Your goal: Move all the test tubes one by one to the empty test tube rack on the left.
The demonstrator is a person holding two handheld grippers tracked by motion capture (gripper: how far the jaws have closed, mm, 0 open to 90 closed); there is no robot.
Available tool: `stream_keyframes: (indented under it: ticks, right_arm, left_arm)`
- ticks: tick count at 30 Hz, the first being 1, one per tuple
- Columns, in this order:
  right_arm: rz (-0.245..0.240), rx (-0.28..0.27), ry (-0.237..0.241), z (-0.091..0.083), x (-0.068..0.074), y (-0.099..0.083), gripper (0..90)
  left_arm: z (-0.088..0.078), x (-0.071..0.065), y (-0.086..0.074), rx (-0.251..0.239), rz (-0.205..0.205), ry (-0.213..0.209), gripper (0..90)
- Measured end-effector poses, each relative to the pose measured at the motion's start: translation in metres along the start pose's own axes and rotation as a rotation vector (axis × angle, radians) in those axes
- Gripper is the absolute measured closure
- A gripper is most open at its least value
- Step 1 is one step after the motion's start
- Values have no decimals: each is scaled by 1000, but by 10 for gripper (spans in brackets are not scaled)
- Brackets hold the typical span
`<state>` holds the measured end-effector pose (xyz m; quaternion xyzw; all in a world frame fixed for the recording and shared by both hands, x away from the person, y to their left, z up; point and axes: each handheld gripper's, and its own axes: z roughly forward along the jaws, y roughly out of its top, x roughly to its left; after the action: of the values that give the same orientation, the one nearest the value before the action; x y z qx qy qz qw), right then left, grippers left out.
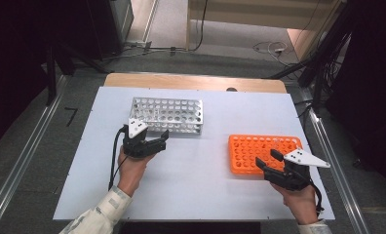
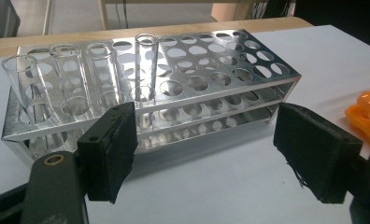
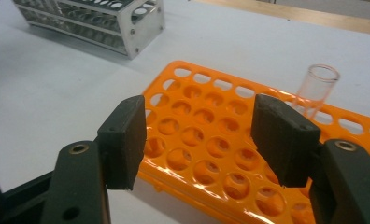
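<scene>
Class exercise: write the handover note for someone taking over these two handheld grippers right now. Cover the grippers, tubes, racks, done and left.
Left gripper: open, empty, facing the shiny perforated metal rack.
Right gripper: open, empty, over the orange plastic rack.
Four clear glass test tubes stand in the metal rack; one clear tube stands in the orange rack.
Done, apparently: one tube moved across.
Left, probably: the remaining four.

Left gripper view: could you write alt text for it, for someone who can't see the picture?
A shiny metal test-tube rack stands on a white table, with four clear glass tubes upright in holes toward its left end. The open left hand-held gripper frames it with two black jaws, nothing between them. An orange rack's corner shows at right.
</scene>
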<state>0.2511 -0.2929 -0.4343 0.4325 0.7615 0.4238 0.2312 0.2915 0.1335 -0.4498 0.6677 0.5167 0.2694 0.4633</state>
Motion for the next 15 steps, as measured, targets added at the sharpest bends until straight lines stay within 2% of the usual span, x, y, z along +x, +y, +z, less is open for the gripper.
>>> stream_keyframes:
  ticks: [15]
  right_arm:
    - [37, 11, -101, 7, -23, -8, 353]
  left_arm:
    - [-1, -2, 0, -5, 0, -7, 218]
